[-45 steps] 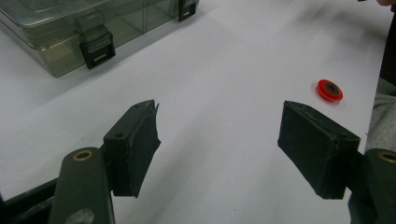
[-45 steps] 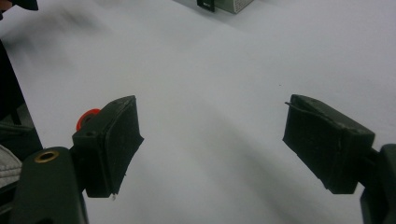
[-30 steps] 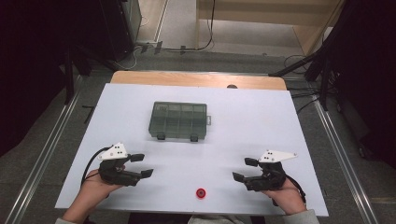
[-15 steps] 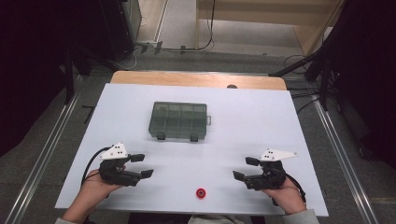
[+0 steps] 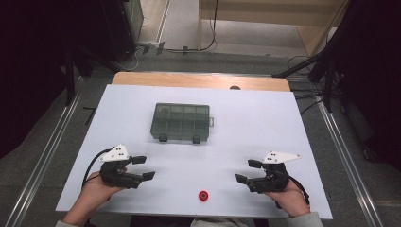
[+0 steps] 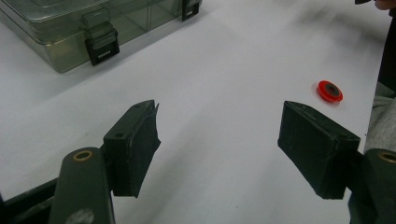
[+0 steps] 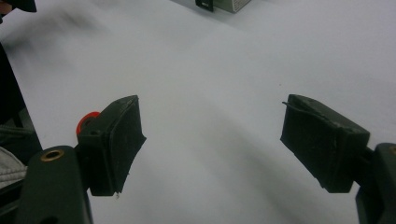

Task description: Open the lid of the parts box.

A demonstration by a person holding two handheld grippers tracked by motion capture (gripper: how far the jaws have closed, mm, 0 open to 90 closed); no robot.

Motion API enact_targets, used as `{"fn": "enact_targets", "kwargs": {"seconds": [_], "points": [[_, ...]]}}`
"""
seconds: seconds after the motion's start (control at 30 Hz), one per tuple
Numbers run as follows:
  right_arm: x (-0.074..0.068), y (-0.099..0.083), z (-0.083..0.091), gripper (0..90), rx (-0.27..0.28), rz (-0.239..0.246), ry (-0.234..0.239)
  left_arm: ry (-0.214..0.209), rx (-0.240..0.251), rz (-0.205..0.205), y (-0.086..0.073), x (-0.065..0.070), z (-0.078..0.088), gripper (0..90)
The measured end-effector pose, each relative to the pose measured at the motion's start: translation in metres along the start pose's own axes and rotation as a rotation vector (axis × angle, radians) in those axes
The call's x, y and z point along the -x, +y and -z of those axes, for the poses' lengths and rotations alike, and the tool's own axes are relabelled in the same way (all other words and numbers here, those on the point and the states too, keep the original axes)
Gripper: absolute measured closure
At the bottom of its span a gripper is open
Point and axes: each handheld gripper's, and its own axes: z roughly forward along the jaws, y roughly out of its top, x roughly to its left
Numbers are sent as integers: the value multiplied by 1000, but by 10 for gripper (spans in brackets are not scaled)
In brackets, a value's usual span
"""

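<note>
**Grippers poised, nothing picked up**

The red ring (image 5: 203, 195) lies at the counter's (image 5: 265, 118) near edge, between the two grippers and touching neither. The closed box (image 5: 180, 122) sits well beyond. Left gripper (image 5: 142, 168) and right gripper (image 5: 248, 171) hold jaws spread, empty. Likely next: reach and pinch the ring. A right jaw half-hides it; the box's contents are unclear.

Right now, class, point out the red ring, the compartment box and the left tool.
red ring (image 5: 203, 195), high view, on its red rim.
compartment box (image 5: 180, 121), high view, middle of its lid.
left tool (image 5: 143, 168), high view, midway between its open jaw tips.
</note>
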Motion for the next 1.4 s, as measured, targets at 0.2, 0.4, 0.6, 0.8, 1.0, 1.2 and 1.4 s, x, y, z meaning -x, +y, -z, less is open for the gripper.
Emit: {"fn": "enact_targets", "kwargs": {"seconds": [0.2, 0.4, 0.6, 0.8, 1.0, 1.2, 1.4], "points": [[0, 0, 0, 211, 14, -5, 12, 2, 1, 3, -1, -1, 0, 281], [-2, 2, -2, 190, 0, 0, 28, -8, 19, 18, 0, -2, 2, 281], [-1, 5, -3, 174, 4, -14, 4, 10, 57, 44, -1, -2, 7, 281], [0, 8, -5, 187, 7, -25, 3, 21, 48, 44, -3, -2, 8, 281], [4, 13, -8, 206, 5, -33, 20, 34, 42, 51, -5, -2, 9, 281], [3, 18, -12, 211, 16, -21, 9, 46, 36, 61, -7, -3, 9, 281], [4, 22, -15, 225, 12, -15, 8, 65, 8, 74, -10, -4, 10, 281]]}}
